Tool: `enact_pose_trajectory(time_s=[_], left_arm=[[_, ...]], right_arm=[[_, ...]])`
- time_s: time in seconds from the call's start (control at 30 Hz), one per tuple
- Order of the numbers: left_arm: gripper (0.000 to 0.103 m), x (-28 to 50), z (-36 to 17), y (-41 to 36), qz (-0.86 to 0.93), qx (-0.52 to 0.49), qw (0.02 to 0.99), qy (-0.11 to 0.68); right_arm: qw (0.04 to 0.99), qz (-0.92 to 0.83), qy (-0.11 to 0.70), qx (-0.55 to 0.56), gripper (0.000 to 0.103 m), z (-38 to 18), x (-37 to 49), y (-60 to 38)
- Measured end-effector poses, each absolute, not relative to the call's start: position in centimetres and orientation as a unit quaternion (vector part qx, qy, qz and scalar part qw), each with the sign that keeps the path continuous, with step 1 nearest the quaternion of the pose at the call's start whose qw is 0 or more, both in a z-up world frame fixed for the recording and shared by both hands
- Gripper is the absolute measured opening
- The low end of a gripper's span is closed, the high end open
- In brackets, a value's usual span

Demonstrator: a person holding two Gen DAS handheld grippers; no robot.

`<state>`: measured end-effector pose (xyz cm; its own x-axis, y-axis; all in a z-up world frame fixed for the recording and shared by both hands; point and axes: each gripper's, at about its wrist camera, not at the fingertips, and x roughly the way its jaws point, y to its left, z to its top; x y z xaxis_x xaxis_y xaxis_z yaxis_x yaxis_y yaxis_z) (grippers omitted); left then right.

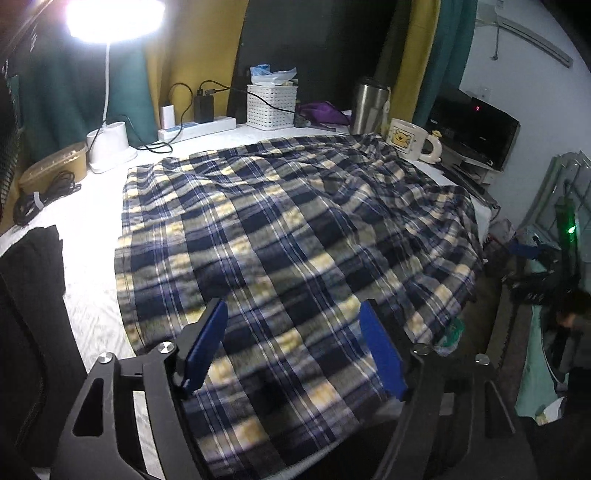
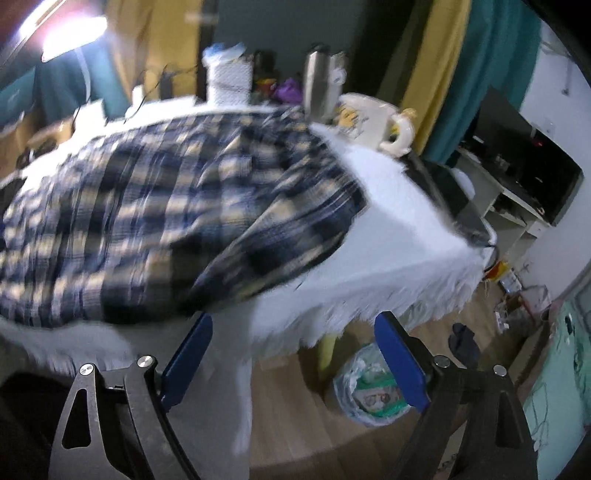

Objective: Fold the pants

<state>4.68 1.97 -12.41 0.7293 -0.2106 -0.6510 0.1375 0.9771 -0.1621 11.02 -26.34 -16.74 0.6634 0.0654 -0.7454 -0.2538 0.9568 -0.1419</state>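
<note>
The navy, white and yellow plaid pants (image 1: 288,229) lie spread over the white-covered table (image 1: 92,206). Their near end hangs over the front edge. My left gripper (image 1: 293,314) is open, its blue fingers (image 1: 207,343) wide apart just above the near part of the cloth, holding nothing. In the blurred right wrist view the pants (image 2: 159,221) lie on the table (image 2: 399,236), one part folded toward the front right edge. My right gripper (image 2: 293,325) is open and empty, off the table's front edge, just below the hanging cloth.
At the back stand a bright lamp (image 1: 110,22), a power strip (image 1: 195,127), a white basket (image 1: 271,105), a steel tumbler (image 1: 369,105) and a cartoon mug (image 1: 412,142). A black garment (image 1: 33,280) lies at left. A bag of trash (image 2: 369,387) sits on the floor.
</note>
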Motion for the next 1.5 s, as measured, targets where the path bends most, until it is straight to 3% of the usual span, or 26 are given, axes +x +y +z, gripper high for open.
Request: enact_pose_trajectory(time_s=[0.17,0.4,0.93,1.07,1.1,1.13,1.17,1.2,1.23,1.33,1.5], left_arm=[[0.076,3.8,-12.5,1.8,-0.101,-0.049,0.928,0.355],[0.087,3.9,-13.1,1.4,-0.119,-0.049,0.925,0.356],[0.092,3.2,-13.7,-1.5,-0.148,0.016,0.924,0.351],[0.091,4.0,-14.7,-0.5,-0.110,0.024,0.917,0.383],[0.087,4.1,-14.9,-0.2,-0.108,0.023,0.916,0.385],[0.067,4.0,-14.9,0.3,-0.108,0.024,0.917,0.383],[0.055,4.0,-14.9,0.7,-0.104,0.029,0.918,0.382],[0.037,4.0,-14.8,1.0,-0.104,0.029,0.920,0.378],[0.013,4.0,-14.8,1.4,-0.105,0.029,0.918,0.381],[0.003,4.0,-14.2,2.2,-0.094,0.028,0.923,0.372],[0.002,3.7,-11.9,3.2,-0.090,-0.005,0.938,0.334]], right_arm=[[0.899,0.105,0.396,-0.153,0.090,-17.6,10.7,-24.0],[0.911,0.112,0.370,-0.144,0.090,-14.8,11.9,-23.6],[0.914,0.139,0.362,-0.122,0.090,-12.7,18.5,-22.3],[0.915,0.141,0.361,-0.115,0.090,-12.7,18.6,-22.5],[0.914,0.141,0.362,-0.115,0.090,-12.8,18.5,-22.6],[0.914,0.141,0.363,-0.115,0.090,-12.9,18.4,-22.8],[0.913,0.141,0.365,-0.115,0.090,-13.0,18.2,-23.1],[0.912,0.142,0.366,-0.115,0.090,-13.2,18.0,-23.3],[0.912,0.145,0.367,-0.117,0.090,-13.3,17.7,-23.5],[0.909,0.155,0.364,-0.130,0.090,-13.4,16.4,-23.5],[0.904,0.173,0.354,-0.166,0.098,-13.4,14.3,-21.9]])
